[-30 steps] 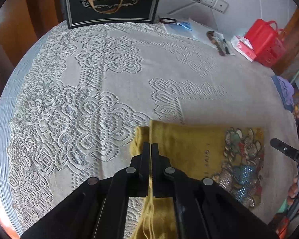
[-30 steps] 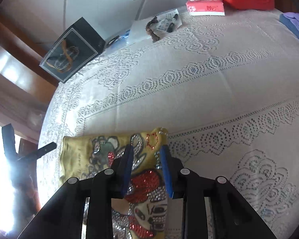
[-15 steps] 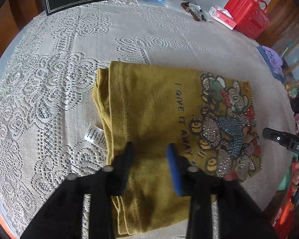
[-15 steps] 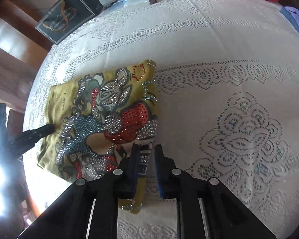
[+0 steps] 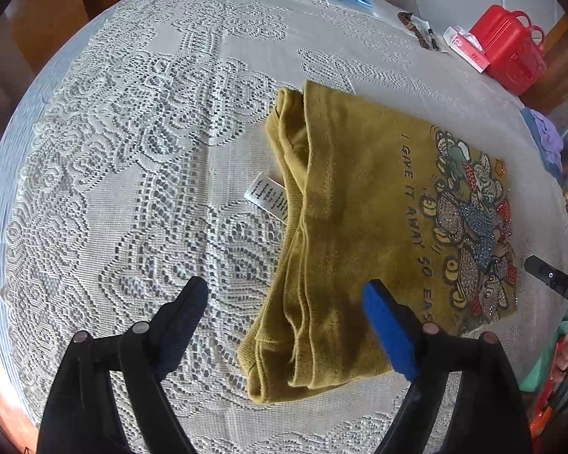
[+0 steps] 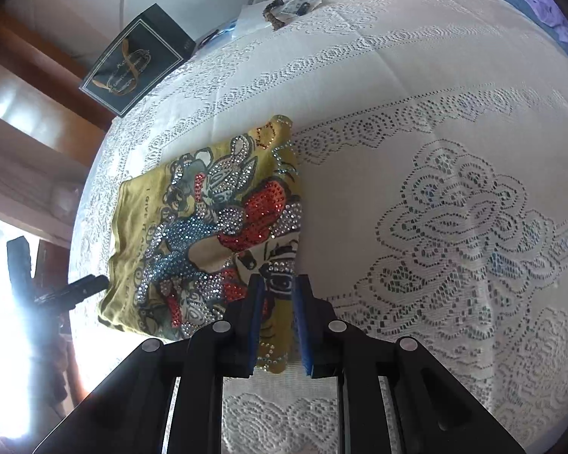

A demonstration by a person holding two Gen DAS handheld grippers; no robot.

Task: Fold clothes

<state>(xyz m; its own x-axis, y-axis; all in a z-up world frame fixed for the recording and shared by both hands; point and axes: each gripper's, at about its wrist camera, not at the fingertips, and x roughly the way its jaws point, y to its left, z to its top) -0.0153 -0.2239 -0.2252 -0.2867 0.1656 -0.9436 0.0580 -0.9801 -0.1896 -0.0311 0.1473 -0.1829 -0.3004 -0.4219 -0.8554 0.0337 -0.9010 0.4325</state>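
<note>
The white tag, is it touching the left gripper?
Apart. The left wrist view shows bare lace tablecloth between the white tag and the open left gripper.

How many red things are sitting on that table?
2. A red case stands at the far right edge, and a red-and-white tissue box lies right beside it, on its left. Others may be hidden outside these views.
</note>
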